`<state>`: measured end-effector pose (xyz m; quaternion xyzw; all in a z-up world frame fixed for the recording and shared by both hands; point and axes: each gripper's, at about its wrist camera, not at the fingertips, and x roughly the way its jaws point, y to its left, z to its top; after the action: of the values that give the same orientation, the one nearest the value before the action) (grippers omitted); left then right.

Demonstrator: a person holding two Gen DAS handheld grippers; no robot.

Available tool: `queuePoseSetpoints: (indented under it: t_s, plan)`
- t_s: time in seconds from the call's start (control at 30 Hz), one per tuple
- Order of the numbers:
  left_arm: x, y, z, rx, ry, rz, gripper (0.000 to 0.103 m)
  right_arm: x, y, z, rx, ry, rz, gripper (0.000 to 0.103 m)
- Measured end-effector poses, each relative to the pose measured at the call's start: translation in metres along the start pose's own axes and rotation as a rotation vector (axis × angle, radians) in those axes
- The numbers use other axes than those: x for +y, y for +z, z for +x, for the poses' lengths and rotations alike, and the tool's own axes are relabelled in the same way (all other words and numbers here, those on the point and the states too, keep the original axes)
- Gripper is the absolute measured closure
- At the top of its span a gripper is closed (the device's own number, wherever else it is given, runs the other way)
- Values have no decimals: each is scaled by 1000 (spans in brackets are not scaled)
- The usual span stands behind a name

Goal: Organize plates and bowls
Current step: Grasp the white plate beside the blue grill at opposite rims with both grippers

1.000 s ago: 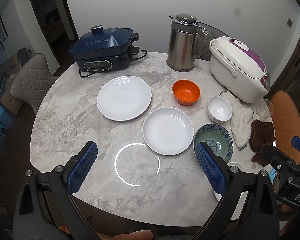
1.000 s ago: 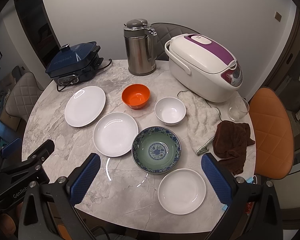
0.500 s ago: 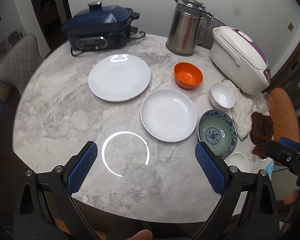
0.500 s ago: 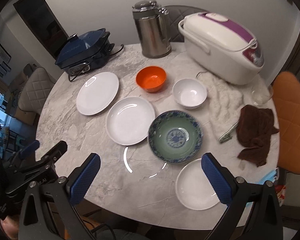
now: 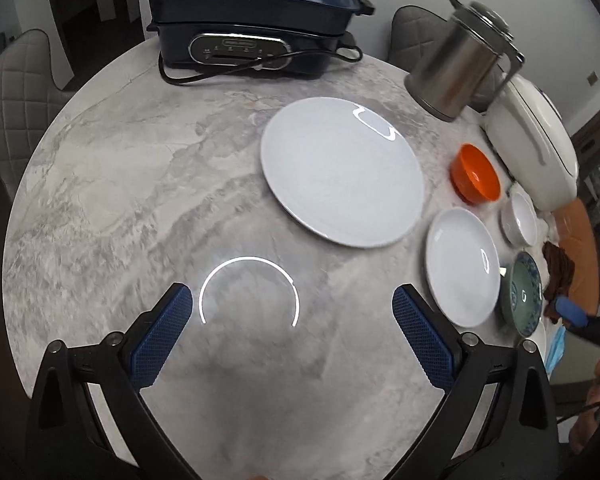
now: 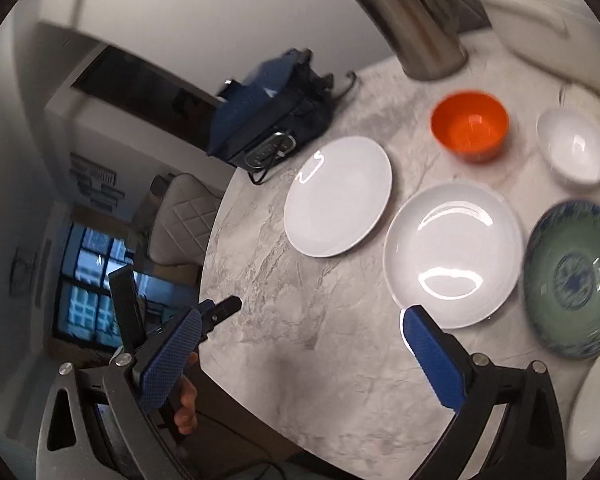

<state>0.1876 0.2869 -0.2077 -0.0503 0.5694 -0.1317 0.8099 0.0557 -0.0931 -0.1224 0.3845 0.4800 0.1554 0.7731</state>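
Two pairs of tongs, left tongs [image 5: 292,308] and right tongs [image 6: 300,336], hang spread wide and empty above the round grey marble worktop [image 5: 140,184]; nothing is stacked, so this looks like the approach. The large flat white plate [image 5: 342,172] lies face-up beside the smaller white plate [image 5: 462,266]; being round, neither has a long axis. Next, probably, an edge-on grip on one rim.
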Motion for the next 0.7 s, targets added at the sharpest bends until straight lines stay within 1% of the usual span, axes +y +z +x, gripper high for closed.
queuePoseSetpoints:
  t_s: [0.03, 0.07, 0.1, 0.13, 0.17, 0.23, 0.27, 0.33, 0.37, 0.4, 0.43, 0.47, 0.5, 0.53, 0.57, 0.6, 0.7]
  plan:
    - [18, 18, 9, 6, 3, 8, 2, -7, 4, 13, -17, 106, 112, 0]
    - [33, 37, 19, 19, -2, 16, 2, -10, 8, 25, -41, 204, 196, 0]
    - [46, 53, 28, 38, -28, 21, 2, -10, 13, 37, -48, 251, 239, 0]
    - [57, 68, 36, 51, -54, 27, 3, -11, 22, 53, -29, 270, 272, 0]
    - [64, 82, 45, 59, -60, 48, 3, -13, 30, 66, -10, 289, 311, 0]
    - [68, 106, 64, 88, -68, 118, 6, -18, 47, 84, -32, 333, 370, 0]
    - [67, 116, 73, 104, -78, 145, 9, -20, 57, 91, -36, 320, 374, 0]
    - [68, 133, 90, 119, -84, 180, 11, -26, 78, 107, -4, 226, 366, 0]
    - [69, 141, 99, 131, -96, 187, 13, -26, 89, 114, 21, 157, 336, 5]
    - [66, 146, 107, 149, -118, 193, 17, -28, 98, 119, 37, 80, 289, 10]
    - [67, 153, 117, 166, -127, 195, 18, -29, 108, 124, 50, 4, 253, 18]
    - [63, 157, 124, 178, -129, 199, 19, -35, 118, 130, 61, -37, 239, 21]
    - [63, 161, 131, 189, -131, 202, 19, -44, 127, 136, 71, -42, 243, 21]
    - [66, 166, 138, 201, -144, 198, 20, -54, 135, 142, 73, -27, 256, 24]
    - [63, 166, 142, 207, -173, 189, 24, -62, 141, 145, 74, -21, 264, 28]
    - [64, 170, 147, 213, -195, 180, 27, -66, 147, 149, 81, -20, 257, 29]
    - [62, 173, 159, 220, -236, 188, 29, -73, 157, 157, 96, -38, 217, 33]
